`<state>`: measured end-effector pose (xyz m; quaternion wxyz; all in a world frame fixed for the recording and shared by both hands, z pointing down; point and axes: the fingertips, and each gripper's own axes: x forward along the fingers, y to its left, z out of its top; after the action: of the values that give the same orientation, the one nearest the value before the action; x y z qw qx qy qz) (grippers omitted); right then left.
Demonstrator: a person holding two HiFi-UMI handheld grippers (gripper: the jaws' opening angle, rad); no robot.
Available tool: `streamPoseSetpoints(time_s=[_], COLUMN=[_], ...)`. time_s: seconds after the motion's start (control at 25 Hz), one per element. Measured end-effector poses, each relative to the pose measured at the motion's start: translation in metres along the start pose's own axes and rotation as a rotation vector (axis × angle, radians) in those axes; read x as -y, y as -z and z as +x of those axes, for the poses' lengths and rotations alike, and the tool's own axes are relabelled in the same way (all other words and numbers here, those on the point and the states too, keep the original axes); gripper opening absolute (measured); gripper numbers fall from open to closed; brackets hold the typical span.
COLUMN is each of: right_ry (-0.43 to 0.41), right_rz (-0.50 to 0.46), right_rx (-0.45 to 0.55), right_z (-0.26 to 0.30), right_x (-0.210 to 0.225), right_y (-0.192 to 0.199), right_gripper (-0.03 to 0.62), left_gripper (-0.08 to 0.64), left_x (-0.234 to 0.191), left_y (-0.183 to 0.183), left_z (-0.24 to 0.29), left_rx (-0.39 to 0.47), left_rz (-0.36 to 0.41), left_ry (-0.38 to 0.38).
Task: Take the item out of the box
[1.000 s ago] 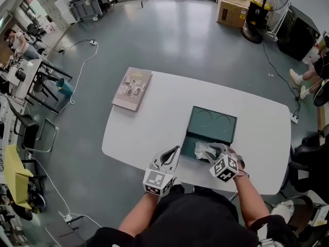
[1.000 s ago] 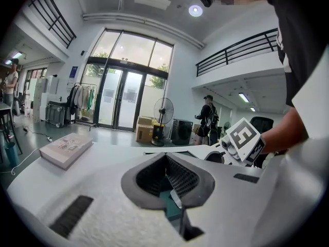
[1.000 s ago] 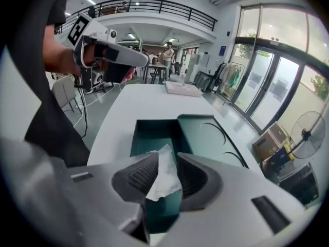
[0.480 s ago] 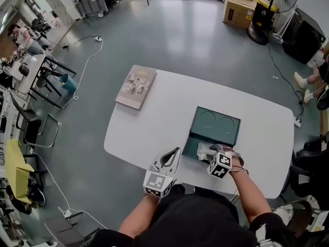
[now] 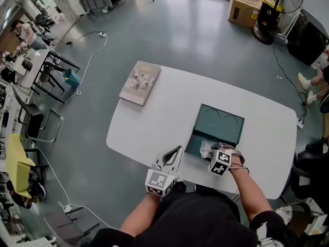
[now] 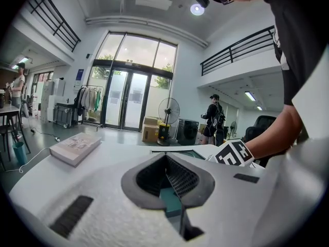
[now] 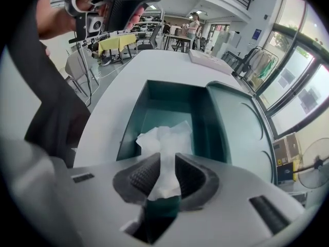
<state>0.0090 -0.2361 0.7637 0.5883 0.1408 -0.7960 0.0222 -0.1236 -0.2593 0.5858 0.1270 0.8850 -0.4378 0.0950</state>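
Observation:
An open teal box (image 5: 194,144) lies near the table's front edge, its lid (image 5: 221,123) folded back flat. Inside sits a crumpled white wrapped item (image 5: 205,148). In the right gripper view this white item (image 7: 163,135) rises out of the box (image 7: 149,107) and fills the narrow gap between the pads. My right gripper (image 7: 163,176) is closing on it and stands over the box's near end (image 5: 215,151). My left gripper (image 5: 177,150) hovers at the table edge left of the box, shut and empty, as the left gripper view (image 6: 169,181) also shows.
A book (image 5: 140,83) lies at the far left corner of the white table (image 5: 154,122). Chairs, desks and cables stand on the floor at the left. Cardboard boxes and a fan (image 5: 275,4) stand at the far right.
My right gripper has shifted slightly left and down into the box, over the white item. The left gripper has stayed where it was.

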Motion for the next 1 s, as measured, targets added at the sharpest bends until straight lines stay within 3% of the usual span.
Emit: streamPoseSetpoints(time_s=[0.4, 0.68, 1.0], right_ry=[0.022, 0.082, 0.168], right_rz=[-0.018, 0.023, 0.110], right_rx=[0.005, 0.023, 0.148], right_z=[0.000, -0.011, -0.042], right_x=[0.001, 0.010, 0.022], right_y=[0.001, -0.002, -0.023], right_gripper=[0.012, 0.007, 0.008], left_gripper=[0.012, 0.012, 0.012], left_x=[0.003, 0.003, 0.003], left_y=[0.004, 0.003, -0.003], left_z=[-0.002, -0.003, 0.003], left_rx=[-0.006, -0.006, 0.006], left_rz=[-0.009, -0.005, 0.005], left_ry=[-0.005, -0.001, 0.000])
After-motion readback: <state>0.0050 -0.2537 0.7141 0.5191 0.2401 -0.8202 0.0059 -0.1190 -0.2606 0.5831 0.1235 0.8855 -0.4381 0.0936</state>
